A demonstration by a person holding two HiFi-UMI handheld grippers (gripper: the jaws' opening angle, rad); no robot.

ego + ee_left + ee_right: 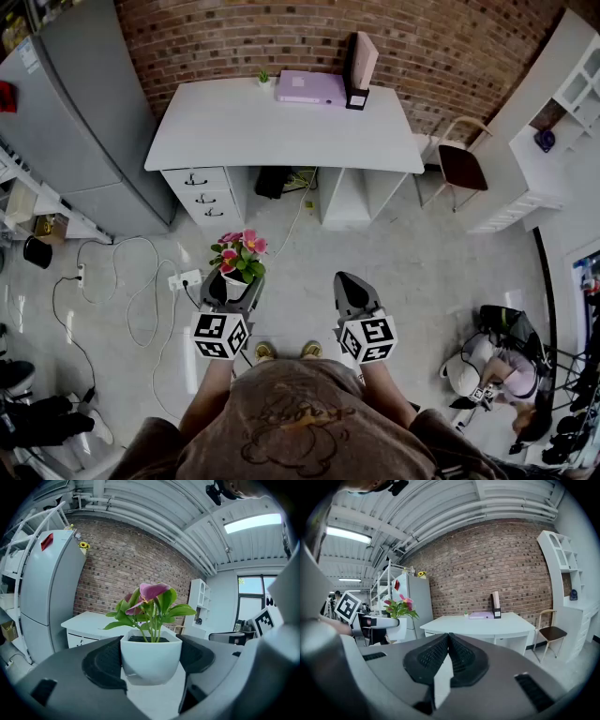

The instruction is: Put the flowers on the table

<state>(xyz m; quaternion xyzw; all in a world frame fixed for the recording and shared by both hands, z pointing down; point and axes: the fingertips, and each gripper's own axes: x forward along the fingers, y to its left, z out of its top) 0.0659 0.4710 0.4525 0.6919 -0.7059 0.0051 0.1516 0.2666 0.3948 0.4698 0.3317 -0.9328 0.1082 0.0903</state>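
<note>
A person stands facing a brick wall [281,37], a gripper in each hand. The left gripper [231,291] has its jaws spread wide and pressed against both sides of a white pot [151,660] of pink flowers [152,592], held upright and clear of the floor. Just to its right, the right gripper [448,639] has its jaws closed together, with nothing between them. The white bench [244,127] stands well ahead of both grippers. A lilac case [309,87], a small plant [263,78] and an upright file box [359,70] sit along its far edge.
</note>
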